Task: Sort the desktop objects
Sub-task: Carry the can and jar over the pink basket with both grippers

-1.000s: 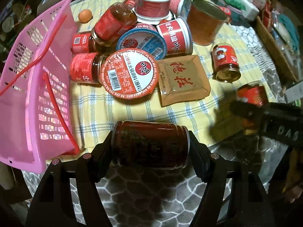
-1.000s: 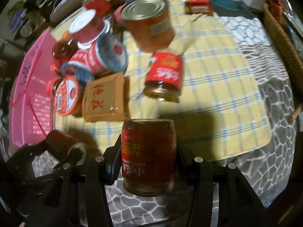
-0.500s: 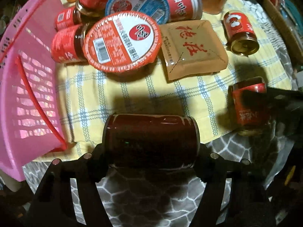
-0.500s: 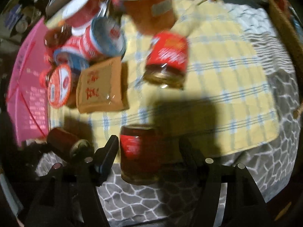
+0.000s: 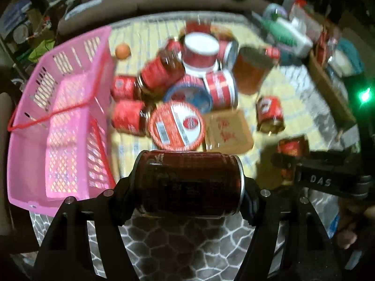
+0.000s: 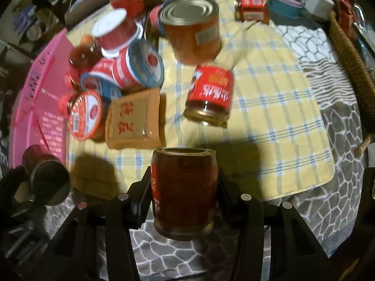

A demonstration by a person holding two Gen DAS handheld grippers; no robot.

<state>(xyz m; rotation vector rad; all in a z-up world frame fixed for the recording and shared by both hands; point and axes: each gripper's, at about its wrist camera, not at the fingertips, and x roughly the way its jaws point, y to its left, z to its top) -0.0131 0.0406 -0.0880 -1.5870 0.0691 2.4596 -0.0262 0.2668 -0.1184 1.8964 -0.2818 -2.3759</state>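
Left gripper clamps a dark can sideways, low centre; right gripper, jaws closing, pinches a red jar; pink basket at left

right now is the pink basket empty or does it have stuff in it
Empty as far as shown: the pink basket shows only bare lattice floor and walls; cans and jars lie outside on the cloth.

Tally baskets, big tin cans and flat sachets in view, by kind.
pink plastic basket: 1
wicker basket: 1
large tin can: 1
brown flat sachet: 1
Total: 4
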